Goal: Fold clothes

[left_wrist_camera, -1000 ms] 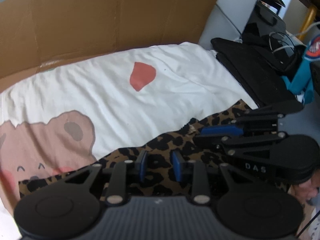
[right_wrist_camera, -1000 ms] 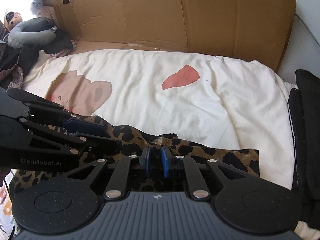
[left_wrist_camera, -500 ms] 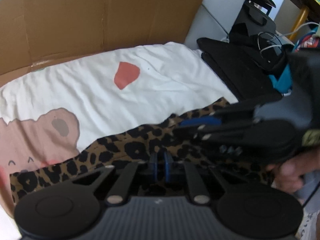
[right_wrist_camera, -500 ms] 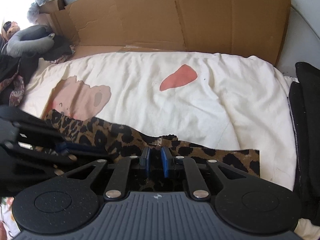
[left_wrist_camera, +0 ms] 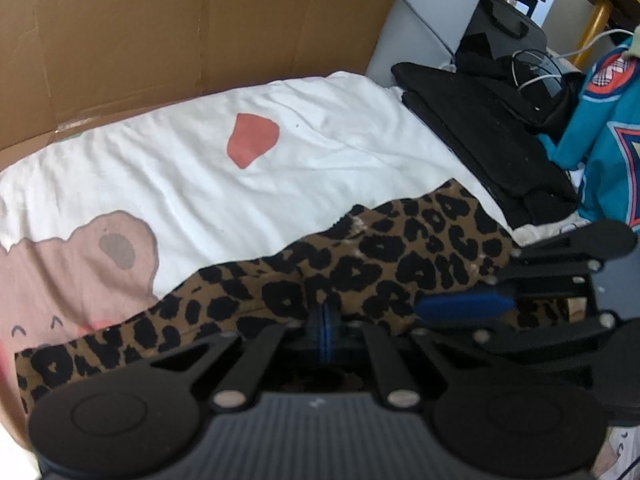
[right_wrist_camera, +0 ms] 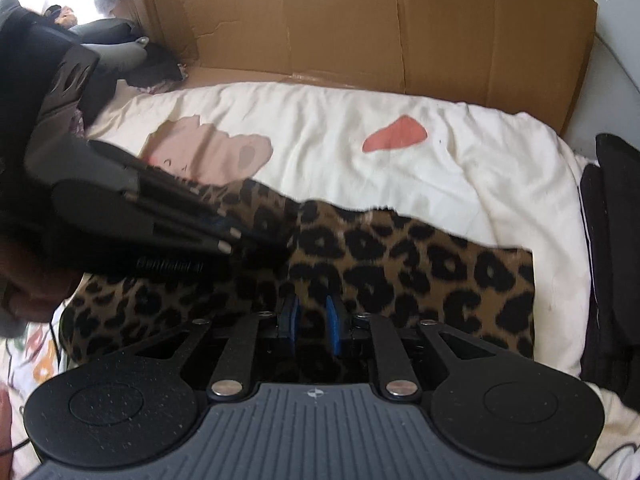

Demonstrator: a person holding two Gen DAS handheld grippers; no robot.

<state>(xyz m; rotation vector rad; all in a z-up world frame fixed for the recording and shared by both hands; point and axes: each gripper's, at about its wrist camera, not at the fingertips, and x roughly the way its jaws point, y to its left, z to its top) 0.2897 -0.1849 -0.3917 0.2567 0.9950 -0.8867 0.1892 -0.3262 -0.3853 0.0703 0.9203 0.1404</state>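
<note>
A leopard-print garment (left_wrist_camera: 380, 264) lies across the near part of a white bear-print sheet (left_wrist_camera: 192, 168); it also shows in the right wrist view (right_wrist_camera: 400, 264). My left gripper (left_wrist_camera: 325, 330) is shut on the garment's near edge. My right gripper (right_wrist_camera: 313, 320) has its blue pads slightly apart over the garment's near edge. In the left wrist view the right gripper (left_wrist_camera: 464, 304) shows at the right, on the cloth. In the right wrist view the left gripper (right_wrist_camera: 224, 240) shows at the left, on the cloth.
A brown cardboard sheet (left_wrist_camera: 200, 28) stands behind the bed. Folded black clothes (left_wrist_camera: 480, 136) lie at the right edge, also in the right wrist view (right_wrist_camera: 612, 240). A teal jersey (left_wrist_camera: 608, 136) and cables are further right. Grey and dark items (right_wrist_camera: 120, 52) are piled at the far left.
My left gripper closed on the leopard garment. My right gripper's pads have parted. The garment's folded part has moved further up the sheet.
</note>
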